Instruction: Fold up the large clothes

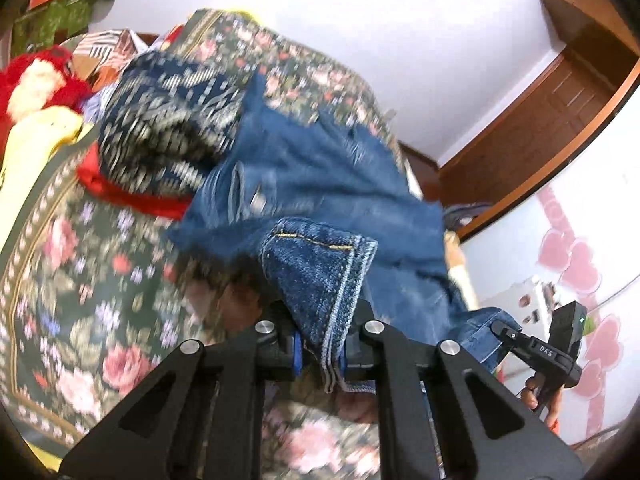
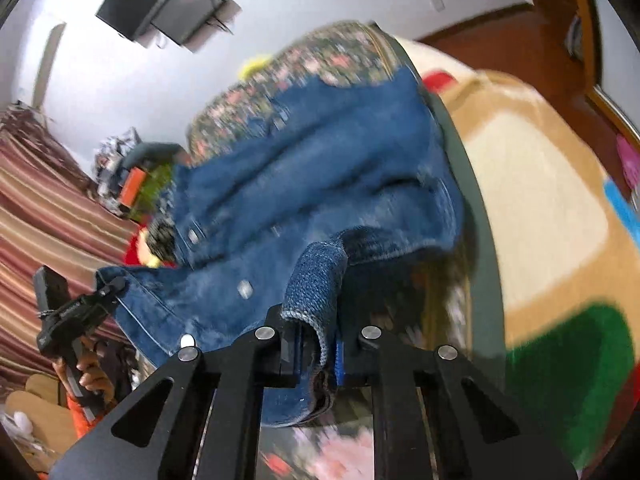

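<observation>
A blue denim jacket (image 1: 312, 176) lies partly spread on a dark floral bedspread (image 1: 80, 264). My left gripper (image 1: 320, 354) is shut on a stitched hem corner of the jacket, lifted off the bed. My right gripper (image 2: 316, 354) is shut on another folded denim edge of the same jacket (image 2: 320, 168). Each gripper shows in the other's view, clamped on the jacket's edge: the right one at the left wrist view's lower right (image 1: 504, 330), the left one at the right wrist view's left (image 2: 114, 286). The views are motion-blurred.
A navy patterned garment (image 1: 168, 120) over red cloth (image 1: 132, 196) lies beside the jacket, with a red plush toy (image 1: 36, 80) and yellow cloth (image 1: 36, 140) beyond. A beige rug (image 2: 540, 184) covers the floor beside the bed. Striped curtains (image 2: 36, 200) hang at the left.
</observation>
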`<action>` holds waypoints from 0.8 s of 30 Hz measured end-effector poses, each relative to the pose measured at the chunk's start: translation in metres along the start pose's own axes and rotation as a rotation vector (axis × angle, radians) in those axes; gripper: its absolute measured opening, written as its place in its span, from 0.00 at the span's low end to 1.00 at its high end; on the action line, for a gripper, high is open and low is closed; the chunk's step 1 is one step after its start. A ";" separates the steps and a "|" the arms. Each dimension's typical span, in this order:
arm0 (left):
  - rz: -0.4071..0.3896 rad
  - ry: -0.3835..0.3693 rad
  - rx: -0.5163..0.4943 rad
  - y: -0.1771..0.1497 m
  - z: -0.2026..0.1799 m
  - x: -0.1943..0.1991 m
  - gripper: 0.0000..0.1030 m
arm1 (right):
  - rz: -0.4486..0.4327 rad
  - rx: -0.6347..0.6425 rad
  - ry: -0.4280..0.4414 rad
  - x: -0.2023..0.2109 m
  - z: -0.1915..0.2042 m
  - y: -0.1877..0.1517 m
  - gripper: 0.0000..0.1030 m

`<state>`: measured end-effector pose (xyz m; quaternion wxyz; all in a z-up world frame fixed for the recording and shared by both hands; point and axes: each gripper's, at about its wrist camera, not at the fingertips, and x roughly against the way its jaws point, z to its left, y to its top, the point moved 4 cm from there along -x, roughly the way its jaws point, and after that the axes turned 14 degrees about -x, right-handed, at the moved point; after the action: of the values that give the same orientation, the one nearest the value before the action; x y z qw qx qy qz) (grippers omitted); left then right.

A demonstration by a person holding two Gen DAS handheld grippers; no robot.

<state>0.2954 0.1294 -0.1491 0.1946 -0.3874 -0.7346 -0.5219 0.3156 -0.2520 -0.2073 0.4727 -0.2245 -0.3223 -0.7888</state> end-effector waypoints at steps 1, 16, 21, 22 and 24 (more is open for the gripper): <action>-0.013 -0.009 0.006 0.009 0.000 0.001 0.11 | -0.028 0.016 0.007 0.003 0.007 0.009 0.09; -0.084 0.170 0.016 0.143 0.028 -0.071 0.11 | -0.188 0.145 -0.028 -0.049 0.059 0.159 0.09; -0.018 0.235 0.017 0.157 0.059 -0.131 0.11 | -0.155 0.133 -0.071 -0.098 0.045 0.188 0.09; 0.002 0.247 0.023 0.158 0.066 -0.145 0.11 | -0.148 0.128 -0.082 -0.108 0.041 0.192 0.10; 0.032 0.268 0.028 0.158 0.075 -0.168 0.11 | -0.134 0.125 -0.115 -0.129 0.031 0.197 0.10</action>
<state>0.5310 0.1617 -0.1964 0.3044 -0.3232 -0.7030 -0.5556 0.5512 -0.2200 -0.2122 0.4129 -0.2175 -0.4115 -0.7828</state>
